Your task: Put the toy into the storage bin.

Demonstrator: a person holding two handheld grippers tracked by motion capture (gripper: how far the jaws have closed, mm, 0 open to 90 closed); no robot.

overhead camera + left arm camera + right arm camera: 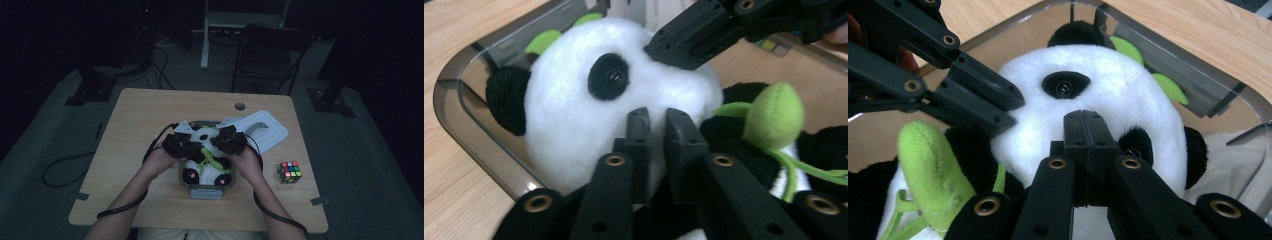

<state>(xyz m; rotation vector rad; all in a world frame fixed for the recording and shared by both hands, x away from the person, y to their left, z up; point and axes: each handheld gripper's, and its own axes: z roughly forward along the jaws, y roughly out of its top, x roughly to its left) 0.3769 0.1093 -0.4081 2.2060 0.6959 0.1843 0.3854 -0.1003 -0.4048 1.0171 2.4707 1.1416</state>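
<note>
1. We start at the left: our left tool sits at the left side of the panda plush, its tips pushed against the white head. In the left gripper view the two jaws stand nearly together with a narrow slit between them, and whether any fur is pinched in that slit we cannot tell; it has hold of nothing we can name.

2. In the middle, the panda plush lies in the clear plastic container at the centre of the tabletop. Its long axis runs away from us: head at the far end, black feet at the near end, with a green leaf sprig across the chest.

3. On the right, our right tool meets the head from the opposite side. In the right gripper view its jaws are pressed flat together, gripping nothing, and nudging the cheek below the eye.

4. The relation we judge the coming move to turn on: the head lies between both tools, each about equally near, so the toy is flanked across its short axis, not along its length.

5. Further right, the white lid and a colour cube rest apart from the container.
</note>
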